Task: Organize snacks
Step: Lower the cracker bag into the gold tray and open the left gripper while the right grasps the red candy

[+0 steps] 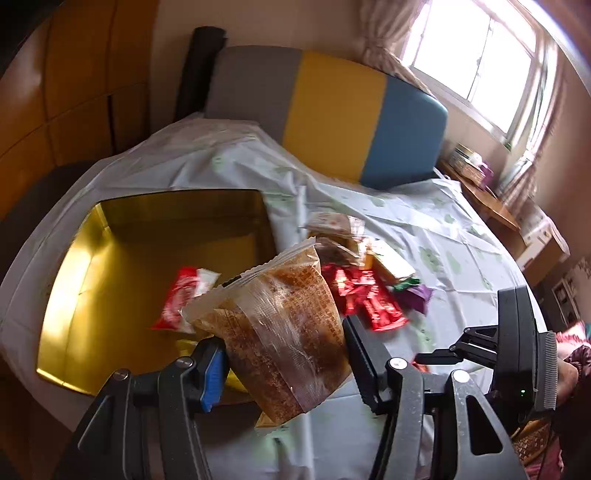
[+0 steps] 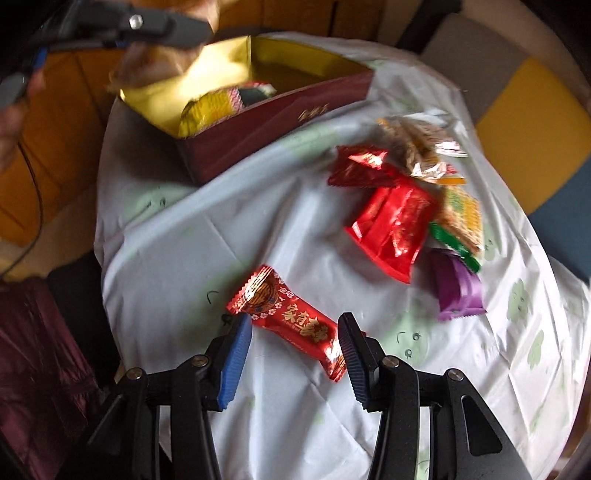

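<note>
My left gripper (image 1: 284, 347) is shut on a clear bag of brown snack (image 1: 284, 325) and holds it over the right edge of the gold-lined box (image 1: 74, 295). A red and white packet (image 1: 184, 295) lies inside the box. My right gripper (image 2: 295, 332) is open, its fingers on either side of a red candy packet (image 2: 291, 317) lying on the tablecloth; whether they touch it I cannot tell. The box, dark red outside (image 2: 266, 136), shows at the top of the right wrist view with yellow packets in it. The left gripper (image 2: 122, 22) hovers above it.
A pile of snacks lies on the white tablecloth (image 2: 184, 240): red foil packets (image 2: 391, 225), a purple packet (image 2: 458, 291), green and orange packets (image 2: 461, 214), a clear bag (image 2: 417, 144). A grey, yellow and blue chair back (image 1: 332, 110) stands behind the table. A window is at the right.
</note>
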A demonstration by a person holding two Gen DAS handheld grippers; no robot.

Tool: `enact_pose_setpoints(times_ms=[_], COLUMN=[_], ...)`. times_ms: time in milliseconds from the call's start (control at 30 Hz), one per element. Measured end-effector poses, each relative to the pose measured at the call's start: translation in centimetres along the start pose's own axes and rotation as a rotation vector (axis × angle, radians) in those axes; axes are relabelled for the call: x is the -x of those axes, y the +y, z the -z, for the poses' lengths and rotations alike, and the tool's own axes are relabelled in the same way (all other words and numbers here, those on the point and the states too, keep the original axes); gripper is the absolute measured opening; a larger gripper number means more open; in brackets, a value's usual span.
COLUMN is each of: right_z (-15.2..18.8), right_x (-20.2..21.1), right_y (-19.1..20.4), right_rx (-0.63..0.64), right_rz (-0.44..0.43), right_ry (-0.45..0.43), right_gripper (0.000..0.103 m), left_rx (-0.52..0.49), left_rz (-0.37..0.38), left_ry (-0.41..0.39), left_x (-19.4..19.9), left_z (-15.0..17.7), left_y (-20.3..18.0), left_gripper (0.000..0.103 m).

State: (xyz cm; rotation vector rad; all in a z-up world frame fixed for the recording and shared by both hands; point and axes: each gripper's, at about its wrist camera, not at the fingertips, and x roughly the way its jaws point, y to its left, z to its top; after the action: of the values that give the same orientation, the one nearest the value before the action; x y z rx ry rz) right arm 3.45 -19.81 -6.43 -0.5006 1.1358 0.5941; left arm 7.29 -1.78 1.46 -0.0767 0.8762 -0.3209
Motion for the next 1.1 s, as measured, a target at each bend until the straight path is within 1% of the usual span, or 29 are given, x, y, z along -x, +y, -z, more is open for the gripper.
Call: enact_pose_setpoints(times_ms=[133,200,300,400,600,733,867,967,1100], right_z=[-1.0,-1.4,-1.2,-0.1,1.7,2.2,2.7,2.9,3.4], right_x=[-0.9,-1.7,-1.8,-1.6,-1.2,-1.2,-1.2,-1.3,-1.1], right_y=[-0.7,-1.0,-1.2,-1.7,-2.6,-2.9,-2.6,-2.6,-2.6], right_rx=[-0.001,-0.016,-0.043,-0.097,-0.168,-0.173,-0.167,-0.180,-0.174], right_rz=[-0.010,-0.006,-0.007,-0.020,-0.036,-0.042,-0.036,-0.050,-0.047], right_ry=[0.012,0.032,0.027,0.014,-0.030,-0.043,-0.067,-0.086,-0.092], right_gripper=[0.049,0.028,0.026,0.026,0.028,0.028,0.028,0.028,0.028], left_rx=[0.047,0.067,0.099,0.121,0.167,0.180,0.193,0.196,0.208], left_rz=[-0.028,-0.043,-0.062,-0.077,-0.082,-0.066,-0.057,-0.035,-0.030], left_ry=[-0.009,-0.014,-0.022,-0.026,-0.015,0.001,0.041,0.073,0.126], left_x=[0.8,1.1,1.5,1.5,0.5,-0.8,-3.2,-5.6,-9.0], left_z=[0.2,0.3,0.2,-0.1,-1.2,-2.4,-3.9,-5.2,-6.4], left_y=[2.4,3.5,5.2,6.5,8.4,9.0,9.3,9.3,9.1], left_gripper=[0.058,0.058,0.058,0.058,0.058,0.058,0.058,0.058,0.058])
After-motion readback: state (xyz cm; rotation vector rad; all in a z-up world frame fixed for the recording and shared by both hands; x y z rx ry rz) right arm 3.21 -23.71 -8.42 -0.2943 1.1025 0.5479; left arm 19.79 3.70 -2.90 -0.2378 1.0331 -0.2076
